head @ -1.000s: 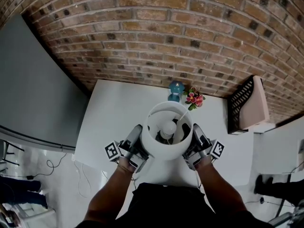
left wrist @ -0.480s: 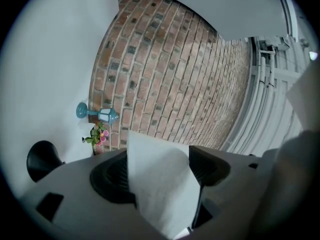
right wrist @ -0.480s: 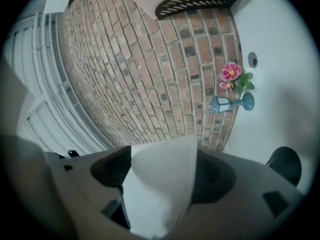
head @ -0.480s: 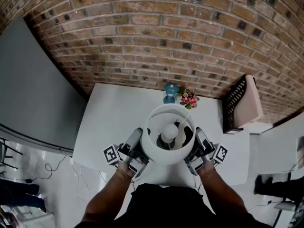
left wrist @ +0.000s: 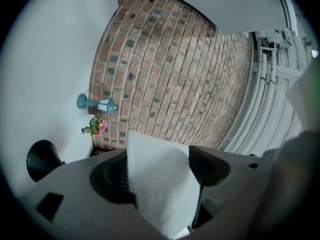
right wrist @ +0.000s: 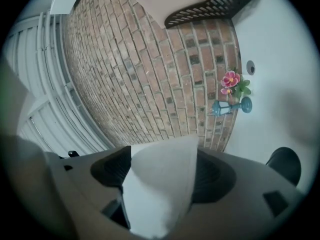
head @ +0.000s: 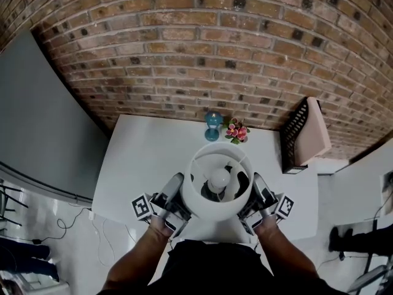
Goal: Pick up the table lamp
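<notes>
Head view only: bulb (head: 218,179) visible inside the table lamp (head: 215,209), over the table's (head: 141,158) near edge. Gripper views: left gripper (head: 177,195) clamped on shade's left wall, right gripper (head: 254,195) clamped on its right wall.

Brick wall (head: 233,42) behind white table (head: 147,158)

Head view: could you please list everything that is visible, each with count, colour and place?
lamp: one, white, held over the table's near edge
table: one, white, against the wall
lantern: one, blue, table's far edge
flowers: one bunch, pink, right of the lantern
rack: one, black, table's right end
wall: one, brick, behind the table
left tool: one, grey, shut on the lamp's left side
right tool: one, grey, shut on its right side
</notes>
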Available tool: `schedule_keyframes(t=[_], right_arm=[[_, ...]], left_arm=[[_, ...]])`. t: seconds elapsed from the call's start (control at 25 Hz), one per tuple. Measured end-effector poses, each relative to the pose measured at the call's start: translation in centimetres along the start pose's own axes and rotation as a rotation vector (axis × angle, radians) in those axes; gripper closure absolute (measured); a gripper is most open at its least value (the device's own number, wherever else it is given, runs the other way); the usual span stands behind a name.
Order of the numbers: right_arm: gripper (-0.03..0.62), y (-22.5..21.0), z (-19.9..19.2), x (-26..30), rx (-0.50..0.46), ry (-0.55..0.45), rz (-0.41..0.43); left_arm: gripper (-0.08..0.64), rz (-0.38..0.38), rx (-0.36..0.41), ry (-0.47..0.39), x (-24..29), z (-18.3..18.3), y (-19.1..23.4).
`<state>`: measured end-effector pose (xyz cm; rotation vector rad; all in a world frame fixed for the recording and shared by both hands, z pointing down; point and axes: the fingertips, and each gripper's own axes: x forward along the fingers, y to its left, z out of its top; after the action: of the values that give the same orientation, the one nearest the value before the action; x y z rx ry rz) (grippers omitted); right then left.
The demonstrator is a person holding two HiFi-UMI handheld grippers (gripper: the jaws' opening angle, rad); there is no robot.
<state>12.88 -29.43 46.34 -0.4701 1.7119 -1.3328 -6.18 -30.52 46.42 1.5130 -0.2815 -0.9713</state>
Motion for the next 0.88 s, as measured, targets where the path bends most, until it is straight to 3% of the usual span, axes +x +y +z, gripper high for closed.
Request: schedule_keyframes(t=[0.88], right_arm=[[0.221,1.9,-0.7,-1.7,0.005,-0.024,0.008]], left_arm=[[0.224,0.017,-0.001,0.020,-0.2,-2.1,-1.5]])
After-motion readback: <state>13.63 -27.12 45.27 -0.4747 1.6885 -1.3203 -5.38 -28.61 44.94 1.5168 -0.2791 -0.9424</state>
